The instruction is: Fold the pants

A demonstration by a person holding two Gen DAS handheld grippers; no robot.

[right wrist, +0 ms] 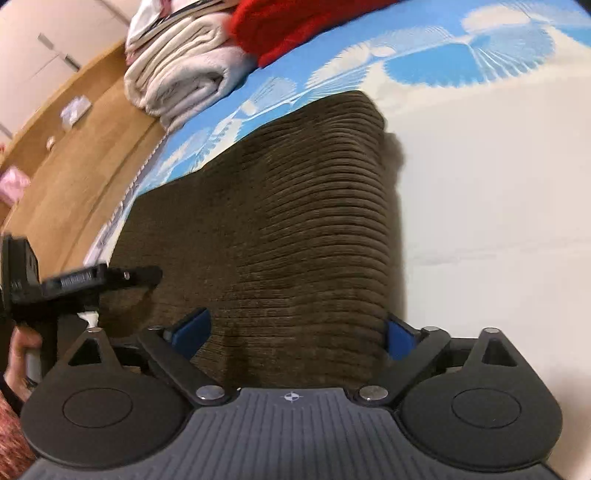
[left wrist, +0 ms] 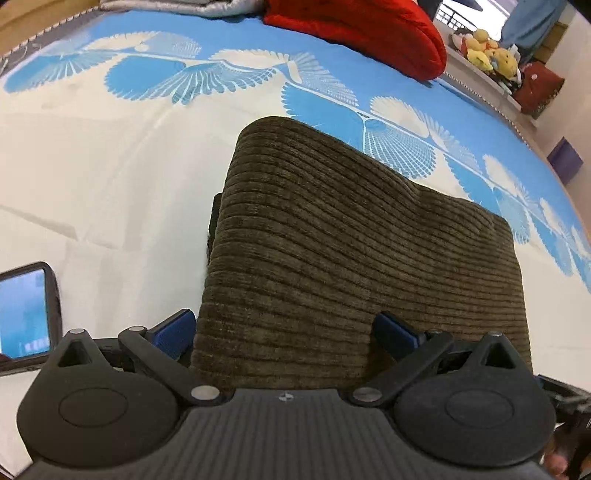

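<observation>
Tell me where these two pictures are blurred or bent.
Left wrist view: sharp; the fisheye bows the bedspread edge, and the brown pants show crisp ribs. Right wrist view: smeared by motion, worst on the other gripper and wooden floor; the towels look soft.

A red cushion point(left wrist: 362, 33), folded cream blankets point(right wrist: 177, 77) and plush toys point(left wrist: 487, 51) edge the bedsheet point(left wrist: 110, 166).

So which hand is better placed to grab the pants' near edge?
Right, narrowly: the pants' near edge fills the gap between the right gripper's open fingers; the left gripper, also open, has one finger off the cloth.
</observation>
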